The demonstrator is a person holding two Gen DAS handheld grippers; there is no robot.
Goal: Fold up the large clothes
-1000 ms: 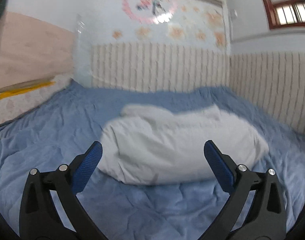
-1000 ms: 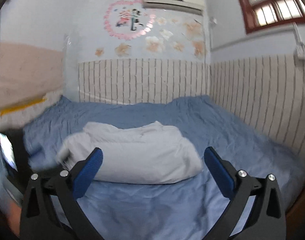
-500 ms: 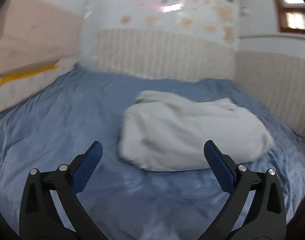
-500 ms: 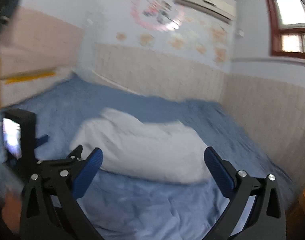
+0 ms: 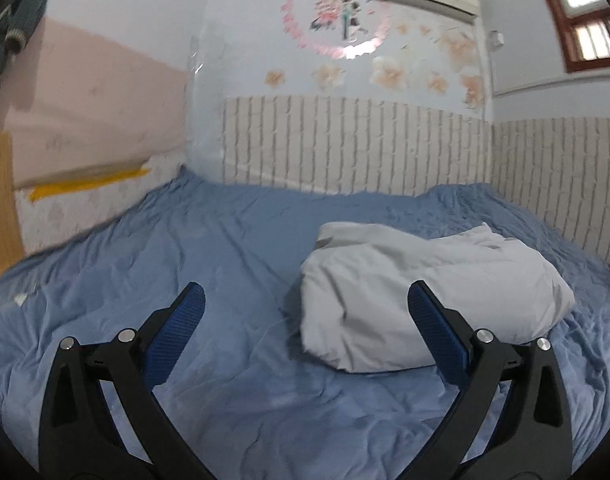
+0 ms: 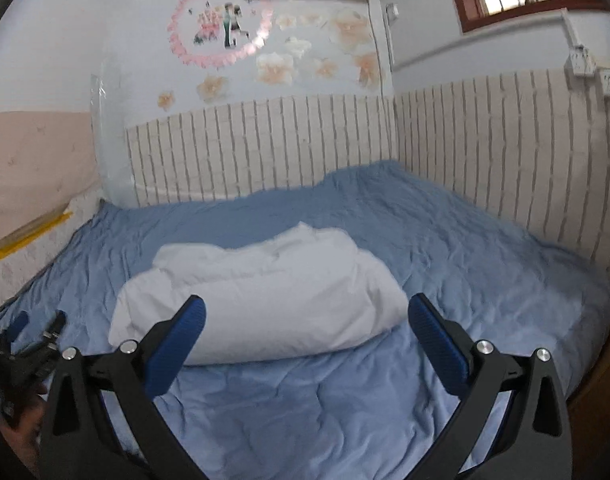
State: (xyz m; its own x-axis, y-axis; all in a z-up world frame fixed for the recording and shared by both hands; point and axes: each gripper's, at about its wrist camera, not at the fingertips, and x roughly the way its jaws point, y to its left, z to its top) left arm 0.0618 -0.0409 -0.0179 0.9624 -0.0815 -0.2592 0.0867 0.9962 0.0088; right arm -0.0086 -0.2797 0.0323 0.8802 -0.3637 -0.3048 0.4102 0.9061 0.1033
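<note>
The left gripper (image 5: 305,320) and the right gripper (image 6: 305,322) both hover with jaws spread wide, holding nothing. Beyond them, the folded white garment (image 6: 261,292) lies mid-frame on the blue bedsheet (image 6: 465,240), clear of both.

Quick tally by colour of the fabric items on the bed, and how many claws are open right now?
White folded garment: 1
Blue bed sheet: 1
Open claws: 2, the left claw and the right claw, both holding nothing
Total: 4
</note>
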